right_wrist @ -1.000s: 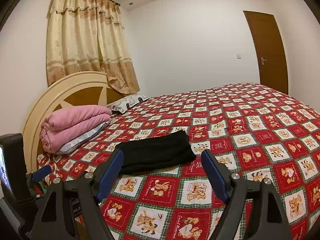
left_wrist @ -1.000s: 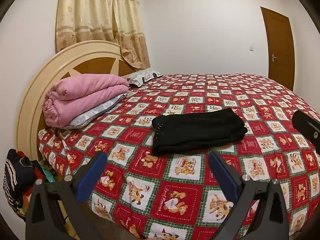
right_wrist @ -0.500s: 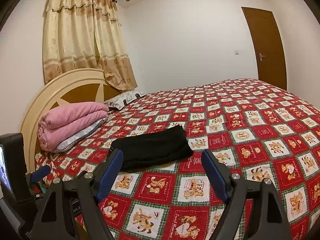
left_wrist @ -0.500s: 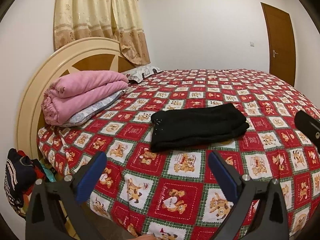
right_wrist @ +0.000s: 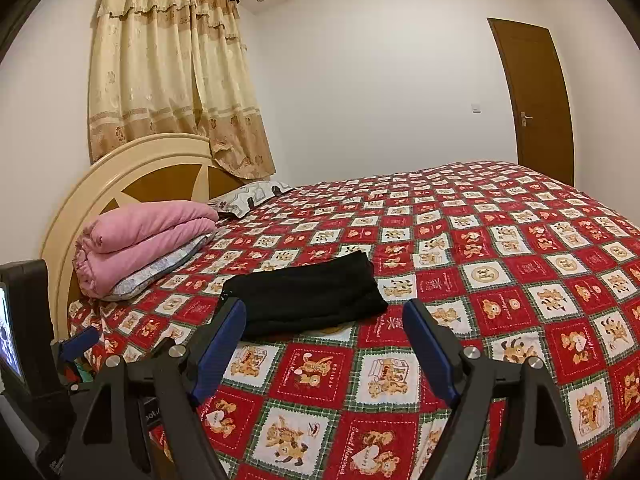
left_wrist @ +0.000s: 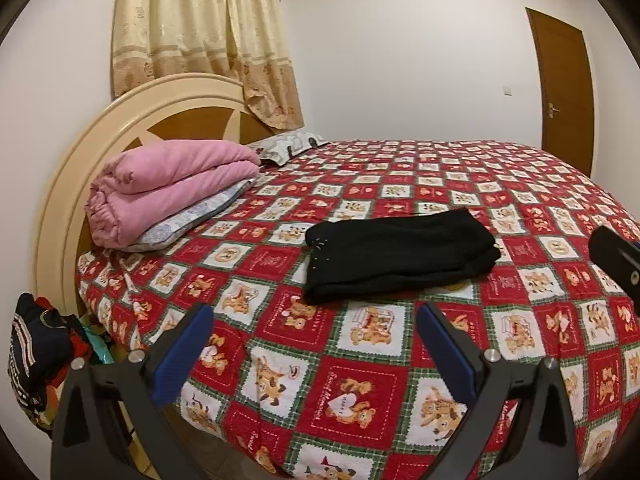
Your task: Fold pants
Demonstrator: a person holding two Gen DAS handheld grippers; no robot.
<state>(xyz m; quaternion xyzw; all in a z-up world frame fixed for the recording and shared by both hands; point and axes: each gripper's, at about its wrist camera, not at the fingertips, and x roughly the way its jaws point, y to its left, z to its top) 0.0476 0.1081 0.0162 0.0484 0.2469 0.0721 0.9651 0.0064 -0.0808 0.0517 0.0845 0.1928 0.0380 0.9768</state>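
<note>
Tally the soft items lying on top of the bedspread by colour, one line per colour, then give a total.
Black: 1, the folded pants
Pink: 1, the folded quilt
Pale blue-grey: 1, the pillow under the quilt
White patterned: 1, the pillow by the headboard
Total: 4

black pants [left_wrist: 398,254] (folded flat) lie on bedspread [left_wrist: 520,184].

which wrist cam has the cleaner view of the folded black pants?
Left wrist: the folded black fabric pants lie whole and unobstructed beyond the open jaws. In the right wrist view the pants sit lower left, their near left corner hidden behind the gripper's blue padded finger.
</note>
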